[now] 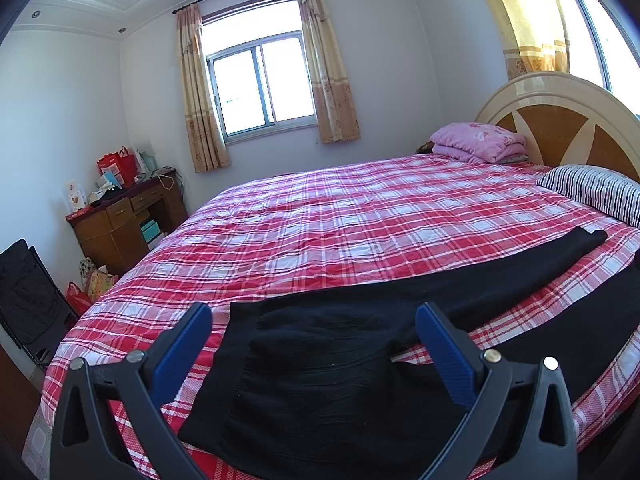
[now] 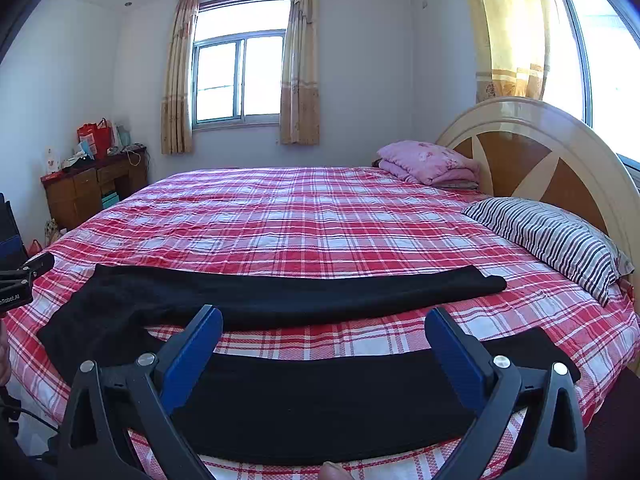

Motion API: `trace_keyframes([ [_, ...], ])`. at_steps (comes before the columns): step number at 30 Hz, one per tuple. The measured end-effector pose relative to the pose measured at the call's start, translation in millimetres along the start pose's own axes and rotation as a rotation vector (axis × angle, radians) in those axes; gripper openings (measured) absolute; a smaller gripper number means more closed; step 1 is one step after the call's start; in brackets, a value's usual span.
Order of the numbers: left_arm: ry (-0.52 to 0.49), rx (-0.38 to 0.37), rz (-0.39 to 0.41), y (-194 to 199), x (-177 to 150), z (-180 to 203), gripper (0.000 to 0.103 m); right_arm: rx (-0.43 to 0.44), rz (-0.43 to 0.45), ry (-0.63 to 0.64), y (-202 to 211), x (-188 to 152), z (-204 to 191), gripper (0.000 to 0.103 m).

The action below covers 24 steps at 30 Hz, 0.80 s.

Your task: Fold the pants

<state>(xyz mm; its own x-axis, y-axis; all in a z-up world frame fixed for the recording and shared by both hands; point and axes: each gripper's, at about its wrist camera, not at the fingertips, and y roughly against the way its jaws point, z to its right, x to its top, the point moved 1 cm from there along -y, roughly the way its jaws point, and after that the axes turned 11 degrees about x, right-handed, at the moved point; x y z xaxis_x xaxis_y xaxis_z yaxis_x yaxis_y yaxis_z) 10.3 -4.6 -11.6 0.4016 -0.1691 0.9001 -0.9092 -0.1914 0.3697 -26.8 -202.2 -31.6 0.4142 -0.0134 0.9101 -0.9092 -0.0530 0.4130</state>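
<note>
Black pants (image 1: 320,380) lie flat on the bed's red plaid cover (image 1: 340,220), waist at the left, both legs spread apart toward the right. My left gripper (image 1: 314,320) is open and empty, hovering over the waist end. In the right wrist view the far leg (image 2: 300,288) and the near leg (image 2: 320,400) run across the bed with a strip of cover between them. My right gripper (image 2: 324,324) is open and empty above the near leg. The left gripper's body (image 2: 24,276) shows at the left edge of that view.
A striped pillow (image 2: 552,240) and a folded pink quilt (image 2: 432,162) lie by the round headboard (image 2: 520,148) at the right. A wooden desk (image 1: 124,220) with bags stands by the far wall, left of the bed. A dark chair (image 1: 28,300) stands at the left.
</note>
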Motion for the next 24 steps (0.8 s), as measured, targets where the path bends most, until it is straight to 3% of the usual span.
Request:
trace_keyframes([
  [24,0.004,0.003,-0.01,-2.8,-2.0,1.0,0.103,0.001,-0.015,0.005,-2.1,-1.3,-4.4,0.102],
])
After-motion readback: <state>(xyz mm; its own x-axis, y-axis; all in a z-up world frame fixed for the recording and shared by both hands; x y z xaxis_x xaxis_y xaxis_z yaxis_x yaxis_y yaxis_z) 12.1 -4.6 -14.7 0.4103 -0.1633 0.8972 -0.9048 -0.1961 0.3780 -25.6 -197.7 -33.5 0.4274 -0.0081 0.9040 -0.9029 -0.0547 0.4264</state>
